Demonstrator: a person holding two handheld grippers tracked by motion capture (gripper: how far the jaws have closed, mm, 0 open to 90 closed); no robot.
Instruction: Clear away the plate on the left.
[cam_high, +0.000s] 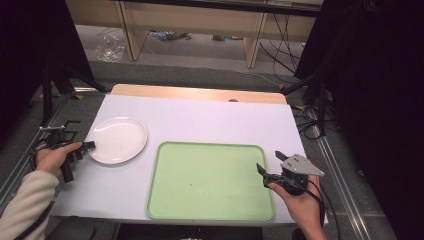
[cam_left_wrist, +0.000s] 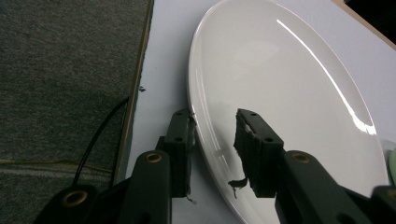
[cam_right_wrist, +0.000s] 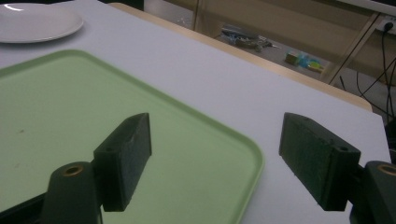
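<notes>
The white tabletop (cam_high: 210, 120) lay under everything, with a pale wooden strip along its far edge, and from the high view the grey floor and the wooden furniture legs behind it could be seen as well. On it, near the person's side, sat the green tray (cam_high: 210, 181), bare apart from a small dark speck. The white plate (cam_high: 118, 139) rested to the tray's left, just beside its far left corner. The left gripper (cam_high: 88, 145) was held at the plate's near left rim; the left gripper view showed what the high view could not: the jaws stood apart with the rim between them, one over the plate's face and one outside it, not pressed shut on it. The right gripper (cam_high: 270, 162), held in the person's right hand (cam_high: 298, 201), hung released at the tray's right edge, and its own view showed one jaw above the tray's corner and the other above the tabletop. No writing could be read anywhere.
</notes>
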